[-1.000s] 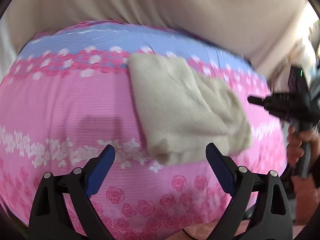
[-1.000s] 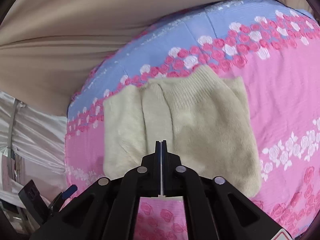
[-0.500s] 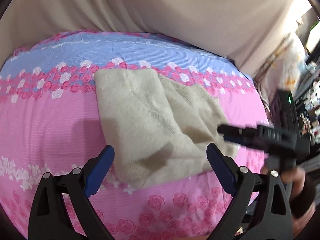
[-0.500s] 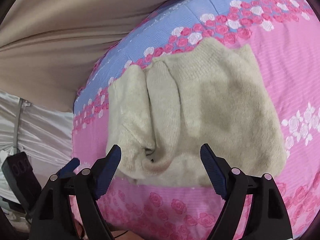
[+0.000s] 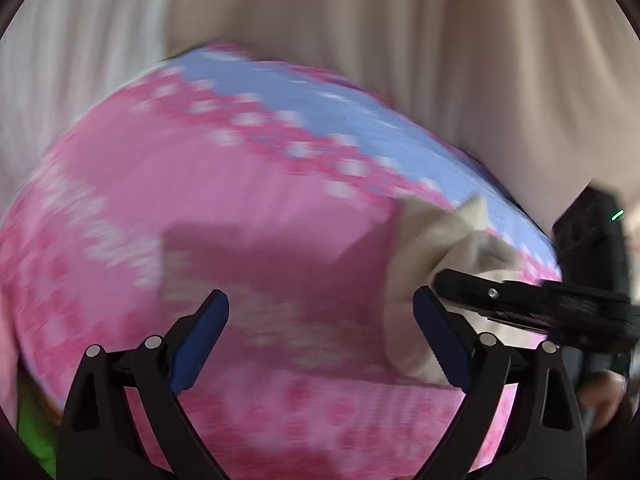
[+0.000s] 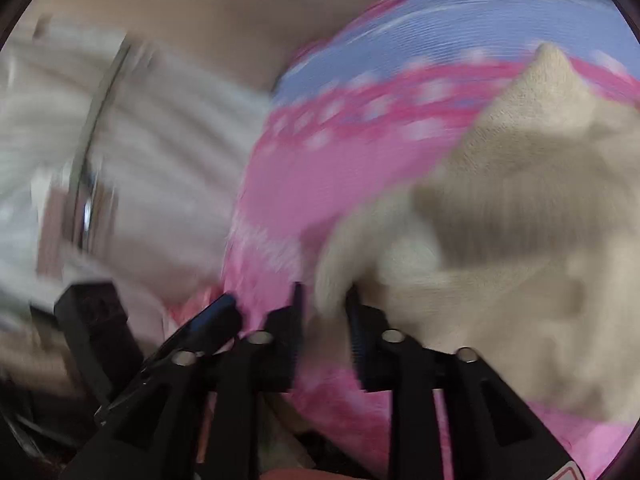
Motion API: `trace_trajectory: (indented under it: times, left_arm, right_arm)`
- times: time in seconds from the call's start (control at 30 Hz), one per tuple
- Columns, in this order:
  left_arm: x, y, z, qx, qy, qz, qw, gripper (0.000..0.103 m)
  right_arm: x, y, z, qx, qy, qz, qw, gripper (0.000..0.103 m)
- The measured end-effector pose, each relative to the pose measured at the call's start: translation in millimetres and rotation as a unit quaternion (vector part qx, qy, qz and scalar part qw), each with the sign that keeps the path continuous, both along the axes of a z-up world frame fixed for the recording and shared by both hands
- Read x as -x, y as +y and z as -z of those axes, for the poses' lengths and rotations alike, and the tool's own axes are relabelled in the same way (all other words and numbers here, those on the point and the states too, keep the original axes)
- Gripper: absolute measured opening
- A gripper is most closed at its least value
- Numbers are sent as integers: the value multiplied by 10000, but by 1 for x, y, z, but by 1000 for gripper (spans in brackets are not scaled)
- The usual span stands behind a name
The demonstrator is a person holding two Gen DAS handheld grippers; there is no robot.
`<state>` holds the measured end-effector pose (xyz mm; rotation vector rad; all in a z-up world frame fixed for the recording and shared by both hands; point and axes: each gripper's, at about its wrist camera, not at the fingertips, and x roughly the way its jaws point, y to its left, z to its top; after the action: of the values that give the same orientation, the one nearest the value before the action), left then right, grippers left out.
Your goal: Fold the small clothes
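A folded cream knit garment (image 6: 520,216) lies on the pink and blue flowered bedsheet (image 6: 360,152). Both views are blurred by motion. My right gripper (image 6: 324,300) is closed on a near corner of the garment, which bunches between its jaws. In the left wrist view the garment (image 5: 432,248) sits at the right, with the right gripper (image 5: 444,280) reaching onto it from the right. My left gripper (image 5: 320,320) is open and empty, over bare pink sheet (image 5: 240,208) to the left of the garment.
A beige curtain (image 5: 360,20) hangs behind the bed. In the right wrist view a pale curtain with a metal pole (image 6: 88,184) stands left of the bed edge. Something green (image 5: 32,424) shows at the lower left of the left wrist view.
My right gripper opened, then closed on the garment's near corner. My left gripper swung left, so the garment now sits at the right of its view.
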<state>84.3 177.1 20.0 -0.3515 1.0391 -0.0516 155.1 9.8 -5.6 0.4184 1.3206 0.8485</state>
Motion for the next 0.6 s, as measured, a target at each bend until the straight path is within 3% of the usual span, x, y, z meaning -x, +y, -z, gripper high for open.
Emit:
trace_trajectory:
  times: [0.07,0.17,0.27,0.37,0.47,0.6]
  left_arm:
    - [6,35,15,-48,300,-405,9987,91]
    - [16,59,38,159,491,-741,9959,91]
    - [16,62,72,997,826,-983,9867,91]
    - [7,43,95,1547,1074,-952,9775,91]
    - [-10,8,105,1393,1203,-646,9808,91]
    - [-24,-23,106,922,1227,-264,9878,91]
  right_arm:
    - [12,23,-9,449,-502,-200,9975,41]
    - [25,-9,-14,704,-857,182,9937,41]
    - [28,-82,-2,1042,-757,1039,9862,41]
    - [22,-140,23,1636,-352,1597,9729,43]
    - [16,-158,43,1667,-95,1544,9738,36]
    - [-18,-126,74,1922,60,1060,9756,34]
